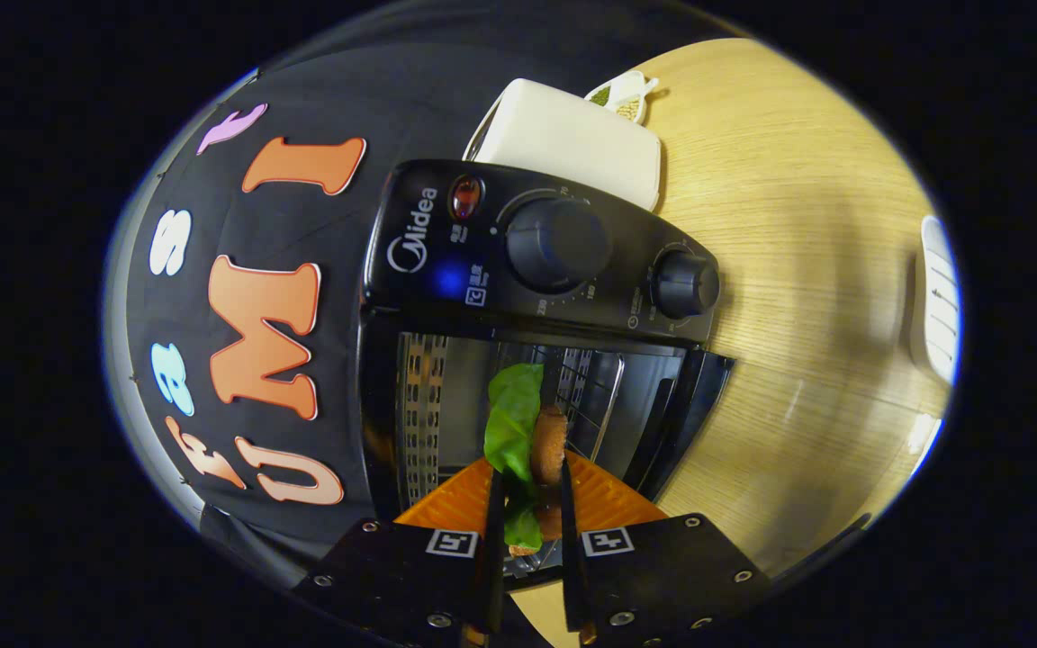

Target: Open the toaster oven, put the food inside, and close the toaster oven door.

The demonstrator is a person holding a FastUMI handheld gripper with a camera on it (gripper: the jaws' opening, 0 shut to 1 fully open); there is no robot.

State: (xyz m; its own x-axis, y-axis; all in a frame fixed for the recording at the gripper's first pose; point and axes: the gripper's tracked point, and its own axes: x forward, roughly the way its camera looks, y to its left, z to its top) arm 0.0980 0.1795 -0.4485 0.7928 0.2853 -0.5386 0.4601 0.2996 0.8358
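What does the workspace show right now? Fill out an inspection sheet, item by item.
Surface: pale wooden table, bare to the side of the oven.
Job's things: black toaster oven, door open, cavity and rack exposed; sandwich with a green leaf held at the oven mouth.
Clutter: cream box-shaped appliance behind the oven; small dish beyond it; white object at the table's far side.
Grippers: gripper closed on the sandwich, both fingers pressing it.
Cables: nothing seen.
Surroundings: black cloth booth wall beside the oven.
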